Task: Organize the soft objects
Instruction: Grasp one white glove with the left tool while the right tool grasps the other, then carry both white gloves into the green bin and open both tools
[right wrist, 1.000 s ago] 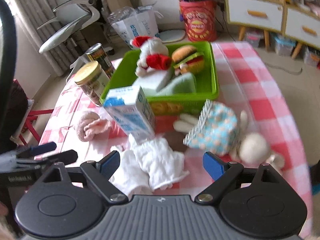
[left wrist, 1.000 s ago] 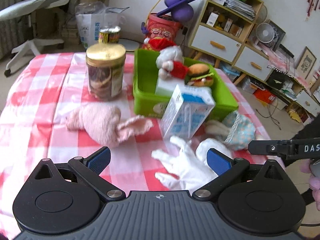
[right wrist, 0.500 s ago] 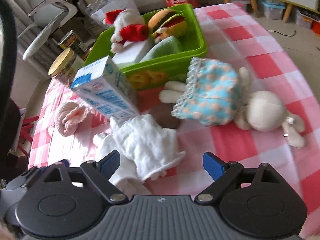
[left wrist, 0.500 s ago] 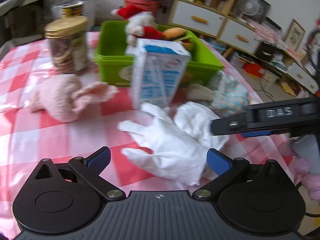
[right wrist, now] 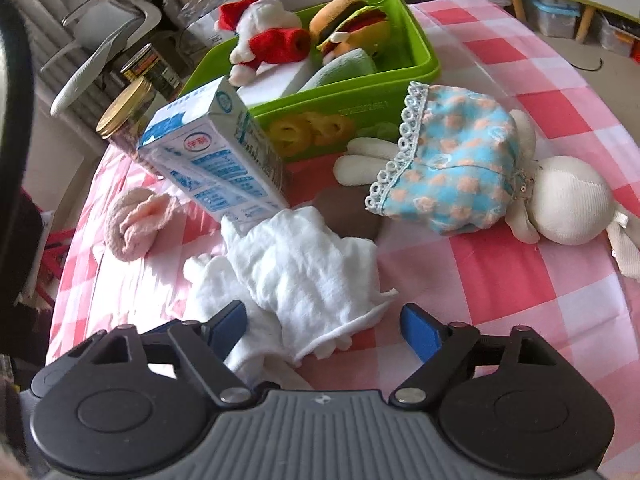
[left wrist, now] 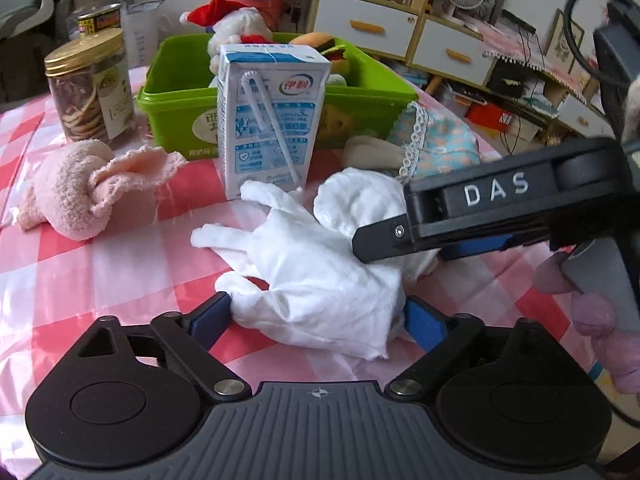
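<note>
Two white gloves [left wrist: 316,264] lie crumpled on the red-checked tablecloth, also in the right wrist view [right wrist: 304,276]. My left gripper [left wrist: 318,318] is open with its fingers on either side of the near glove. My right gripper [right wrist: 324,326] is open around the other glove's cuff; it shows in the left wrist view [left wrist: 384,244] reaching in from the right. A green bin [left wrist: 176,100] behind holds a Santa plush [right wrist: 264,36], a burger plush [right wrist: 348,24] and a green pillow. A pink sock [left wrist: 80,196] and a rabbit doll in a blue dress [right wrist: 460,168] lie on the cloth.
A milk carton [left wrist: 272,116] stands right behind the gloves. A gold-lidded cookie jar [left wrist: 92,84] and a can [left wrist: 100,18] stand at the left of the bin. The table edge is at the right, with shelves and drawers beyond.
Both grippers have moved forward and down onto the white gloves. The right gripper now reaches across the left wrist view over the gloves. Both stayed open.
</note>
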`<move>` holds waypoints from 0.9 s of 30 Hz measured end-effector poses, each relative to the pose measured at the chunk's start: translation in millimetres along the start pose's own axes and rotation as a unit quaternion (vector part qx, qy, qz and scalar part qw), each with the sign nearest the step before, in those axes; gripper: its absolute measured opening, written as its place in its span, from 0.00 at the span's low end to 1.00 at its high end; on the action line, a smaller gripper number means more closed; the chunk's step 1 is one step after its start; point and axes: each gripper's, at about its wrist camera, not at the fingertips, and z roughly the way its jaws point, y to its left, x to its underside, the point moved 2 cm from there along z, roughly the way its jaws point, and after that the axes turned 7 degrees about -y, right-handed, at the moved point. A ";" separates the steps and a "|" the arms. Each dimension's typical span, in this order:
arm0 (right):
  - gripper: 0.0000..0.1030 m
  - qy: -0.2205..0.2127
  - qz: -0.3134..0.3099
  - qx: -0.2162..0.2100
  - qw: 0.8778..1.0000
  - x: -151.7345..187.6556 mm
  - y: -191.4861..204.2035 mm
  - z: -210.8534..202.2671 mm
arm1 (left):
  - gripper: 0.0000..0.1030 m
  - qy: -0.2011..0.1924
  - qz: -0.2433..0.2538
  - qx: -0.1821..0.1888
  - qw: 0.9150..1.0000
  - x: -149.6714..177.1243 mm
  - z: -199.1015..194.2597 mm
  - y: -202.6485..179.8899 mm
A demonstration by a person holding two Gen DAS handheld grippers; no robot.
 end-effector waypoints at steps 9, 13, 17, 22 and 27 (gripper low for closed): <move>0.15 -0.004 -0.032 0.021 0.999 2.7 6.0 0.2 | 0.58 0.005 -0.008 0.026 1.000 -4.1 -1.6 -0.6; 0.01 -0.001 -0.049 0.014 0.999 3.9 10.5 -0.3 | 0.42 0.011 -0.010 0.036 0.999 -6.6 -3.0 -0.7; 0.00 -0.001 -0.056 0.006 0.998 3.8 12.4 -3.6 | 0.31 0.015 -0.009 0.045 0.999 -9.7 -8.0 -0.2; 0.00 0.001 -0.031 -0.009 0.999 1.1 6.1 -9.9 | 0.27 0.009 -0.011 0.043 0.999 -13.5 -18.3 3.9; 0.00 -0.006 0.006 -0.032 0.999 -6.3 -3.6 -20.9 | 0.26 -0.009 -0.024 0.042 0.999 -20.4 -32.5 13.4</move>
